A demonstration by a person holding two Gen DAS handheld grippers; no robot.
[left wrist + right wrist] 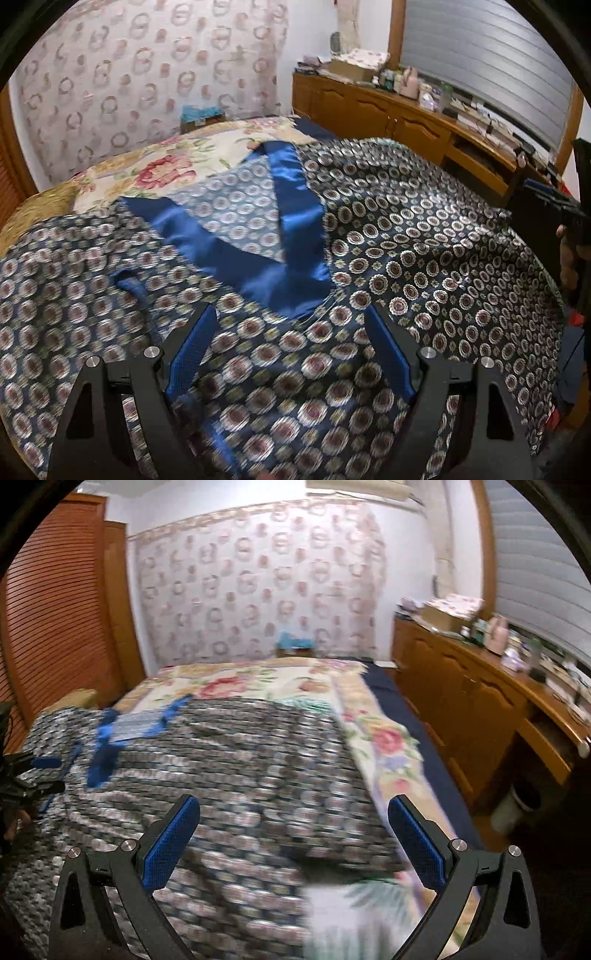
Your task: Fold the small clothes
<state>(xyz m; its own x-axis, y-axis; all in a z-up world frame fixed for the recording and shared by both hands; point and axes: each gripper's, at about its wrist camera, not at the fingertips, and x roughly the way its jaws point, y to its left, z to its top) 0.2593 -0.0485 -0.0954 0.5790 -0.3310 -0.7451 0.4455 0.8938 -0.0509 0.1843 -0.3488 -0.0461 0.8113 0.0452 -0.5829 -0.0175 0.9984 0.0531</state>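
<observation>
- Blue-padded fingers (195,343) of the left gripper (291,325) stand wide apart over the patterned garment (406,236), holding nothing.
- Right gripper (295,816) is likewise spread and empty, above the garment's edge toward the right side of the bed (384,738).
- Garment lies across the near end of the bed, its blue satin collar (291,206) toward the far end.
- Judgement: pinch a single layer at each outer edge, lift together and keep tension even, since satin likely slips.
</observation>
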